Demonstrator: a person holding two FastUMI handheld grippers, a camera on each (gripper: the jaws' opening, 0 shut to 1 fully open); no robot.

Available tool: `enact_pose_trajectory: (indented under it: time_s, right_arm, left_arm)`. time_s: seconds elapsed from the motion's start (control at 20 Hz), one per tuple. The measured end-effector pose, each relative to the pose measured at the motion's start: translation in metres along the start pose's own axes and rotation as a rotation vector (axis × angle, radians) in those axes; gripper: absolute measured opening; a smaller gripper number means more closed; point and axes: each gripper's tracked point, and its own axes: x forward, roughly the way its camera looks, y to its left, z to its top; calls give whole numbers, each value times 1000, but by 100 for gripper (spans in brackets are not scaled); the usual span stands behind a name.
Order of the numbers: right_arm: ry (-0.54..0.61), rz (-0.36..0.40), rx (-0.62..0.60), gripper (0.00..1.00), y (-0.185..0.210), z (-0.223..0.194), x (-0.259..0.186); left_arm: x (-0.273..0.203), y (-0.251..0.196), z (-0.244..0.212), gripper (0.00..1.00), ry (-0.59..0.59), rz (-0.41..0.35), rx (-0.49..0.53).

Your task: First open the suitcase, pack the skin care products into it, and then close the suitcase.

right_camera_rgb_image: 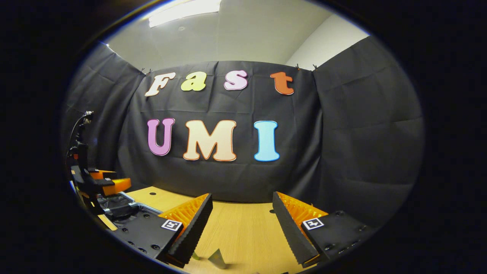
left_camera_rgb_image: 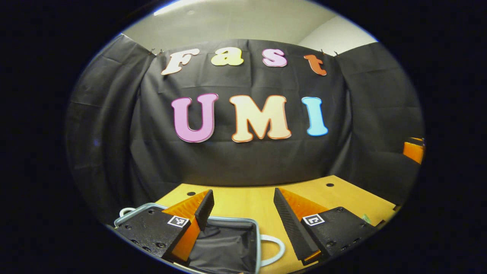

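The suitcase (left_camera_rgb_image: 228, 239) lies open on the bench (left_camera_rgb_image: 255, 198), its dark lining showing beneath the left tongs (left_camera_rgb_image: 243, 213), which hover over it released and empty. The right tongs (right_camera_rgb_image: 241, 224) hang beside the suitcase, also spread with nothing between them. A small item (a product, perhaps) (right_camera_rgb_image: 217, 258) sits just under them; a rushed pinch could tip it or push it away across the bench.

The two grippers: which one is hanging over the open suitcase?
The left gripper. Its open fingers hang over the open suitcase with the dark lining, while the right gripper, also open, has bare wooden table beneath it.
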Motion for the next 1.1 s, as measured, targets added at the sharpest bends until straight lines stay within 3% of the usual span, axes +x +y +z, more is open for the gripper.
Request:
enact_pose_trajectory:
  time_s: [0.1,0.15,0.45,0.75,0.85,1.05,1.1]
  right_arm:
    - [2,22,-3,99,-2,-3,-2]
    - [1,32,-3,99,-3,-4,-4]
    - [20,75,-34,99,-8,-14,-8]
    - [50,67,-96,99,-26,-22,-18]
    - [73,68,-123,99,-31,-31,-24]
    - [99,92,-144,100,-30,-42,-35]
    - [106,101,-146,99,-28,-47,-38]
  left_arm:
    - [-2,-28,-15,96,31,-49,-15]
    - [-4,-42,-22,93,45,-77,-22]
    - [-17,-133,-104,93,218,-295,-1]
    - [-29,-186,-158,91,298,-388,-19]
    - [-28,-194,-177,88,328,-401,-29]
    - [-19,-206,-209,70,395,-400,-68]
    - [-17,-207,-217,61,418,-394,-73]
